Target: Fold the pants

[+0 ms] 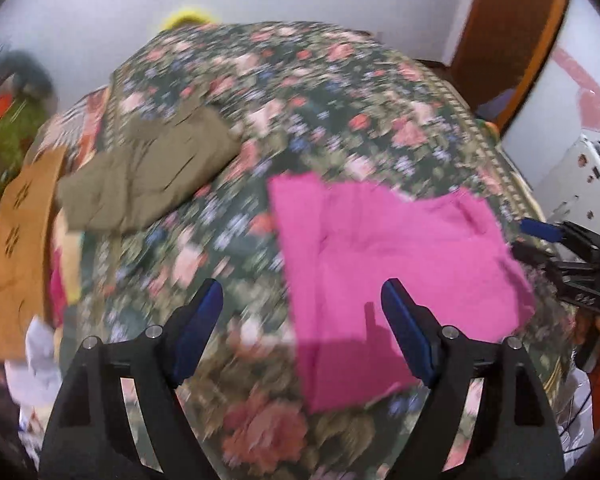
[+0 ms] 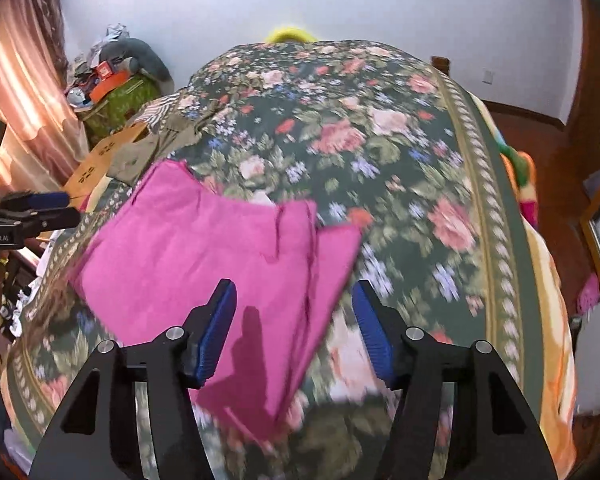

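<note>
The bright pink fabric pants (image 1: 384, 264) lie folded into a rough rectangle on a dark green floral bedspread (image 1: 300, 92) that covers the whole bed, toward the near side of it. In the left wrist view the left gripper (image 1: 302, 312), black-framed with blue finger pads (image 1: 202, 332), hangs above the bed with its jaws spread wide and nothing between them — its right finger sits over the pants' lower left part, its left finger over bare bedspread. The right gripper (image 2: 294, 316) is likewise spread apart and empty in its own view, its left pad over the pink cloth and its right pad over the floral pattern just beside the pants' edge (image 2: 340, 276), where several stacked layers of fabric show. Each gripper appears at the edge of the other's view, off to the side of the pants and apart from them. Farther across the bed, near its left edge, lies an olive-brown folded garment (image 1: 148, 172), well apart from the pink pants, and beside that a tan cardboard box (image 1: 16, 256) stands against the bed. Both views are blurred — fine details of the cloth are hard to make out.
</note>
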A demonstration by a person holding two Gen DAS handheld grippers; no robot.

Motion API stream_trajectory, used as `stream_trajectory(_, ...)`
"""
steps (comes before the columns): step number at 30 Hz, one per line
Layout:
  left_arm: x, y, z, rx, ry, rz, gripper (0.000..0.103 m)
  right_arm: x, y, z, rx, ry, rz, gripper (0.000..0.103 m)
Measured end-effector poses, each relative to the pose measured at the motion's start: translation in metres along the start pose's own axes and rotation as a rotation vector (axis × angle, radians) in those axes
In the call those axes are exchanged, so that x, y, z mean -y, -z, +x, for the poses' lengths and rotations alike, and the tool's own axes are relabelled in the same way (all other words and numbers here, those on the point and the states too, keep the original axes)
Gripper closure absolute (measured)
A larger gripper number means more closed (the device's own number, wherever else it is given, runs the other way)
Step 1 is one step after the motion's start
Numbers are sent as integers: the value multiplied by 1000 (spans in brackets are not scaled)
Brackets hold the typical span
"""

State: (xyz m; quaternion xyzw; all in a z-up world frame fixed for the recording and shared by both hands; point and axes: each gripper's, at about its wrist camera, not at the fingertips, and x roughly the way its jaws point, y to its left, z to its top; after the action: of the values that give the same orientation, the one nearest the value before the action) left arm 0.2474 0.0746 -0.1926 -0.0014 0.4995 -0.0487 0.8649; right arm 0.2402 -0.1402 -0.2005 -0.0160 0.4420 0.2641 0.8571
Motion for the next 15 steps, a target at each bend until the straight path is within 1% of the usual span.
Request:
stream_trajectory(1,4,-7,6,0,15,15,21,-2,-5,5,3,-8,-7,52)
stream_trajectory(2,8,-10,11,-2,27,25,22,-3,-10,11,-1,-18,-16,59)
stream_trajectory(3,11,-15,20,-4,42,37,23,-4,-12,16,-6,-22,-22,63)
stream_trajectory(5,13,-22,36,-13,65,50,27,-4,-19,31,-23,-25,-29,64)
stream_trajectory(6,12,-25,47,-31,72,46,31,-3,-21,38,-27,-17,-28,64)
stream_trajectory(7,11,-26,56,-48,76,35,40,-1,-23,45,-32,-12,-22,64)
stream_trajectory(8,9,-27,67,-72,90,17,48,2,-23,52,-41,-22,-12,68)
stream_trajectory(10,4,-25,81,-94,119,-15,56,4,-23,58,-48,-26,-6,73)
stream_trajectory(12,5,-22,80,-61,111,-10,60,5,-22,55,-24,-29,-21,84)
stream_trajectory(14,9,-22,76,-27,96,9,71,5,-22,47,14,-36,-34,90)
stream_trajectory(15,10,-23,74,-12,85,7,71,3,-21,40,55,-37,-54,91)
